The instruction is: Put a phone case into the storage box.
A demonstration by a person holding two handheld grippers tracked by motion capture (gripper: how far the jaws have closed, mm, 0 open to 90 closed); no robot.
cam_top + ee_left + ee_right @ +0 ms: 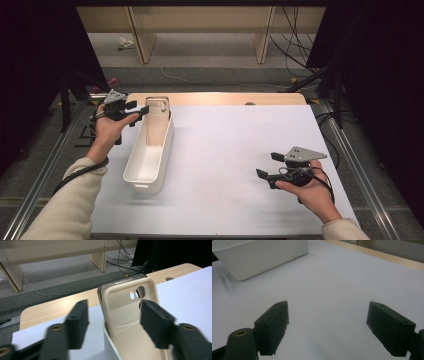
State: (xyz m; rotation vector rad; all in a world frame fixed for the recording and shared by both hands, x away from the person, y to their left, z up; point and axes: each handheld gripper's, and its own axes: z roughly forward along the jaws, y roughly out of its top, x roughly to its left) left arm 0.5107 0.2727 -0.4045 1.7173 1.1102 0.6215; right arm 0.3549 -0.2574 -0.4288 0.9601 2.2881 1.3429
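Even overhead light on the white tabletop (235, 165); surroundings dark. Soft shadows under the bin (148, 150). Near jaws blurred in both gripper views.

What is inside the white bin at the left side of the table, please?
A beige phone case leans upright against the far end of the white bin, its camera cutouts at the top. A darker edge shows behind it; what that is stays covered. The rest of the bin looks bare.

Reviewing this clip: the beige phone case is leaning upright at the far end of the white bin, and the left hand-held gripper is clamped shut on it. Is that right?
Not quite. The phone case does lean upright at the far end of the white bin, but the left hand-held gripper is not clamped on it: in the left gripper view its jaws stand apart, clear of the case.
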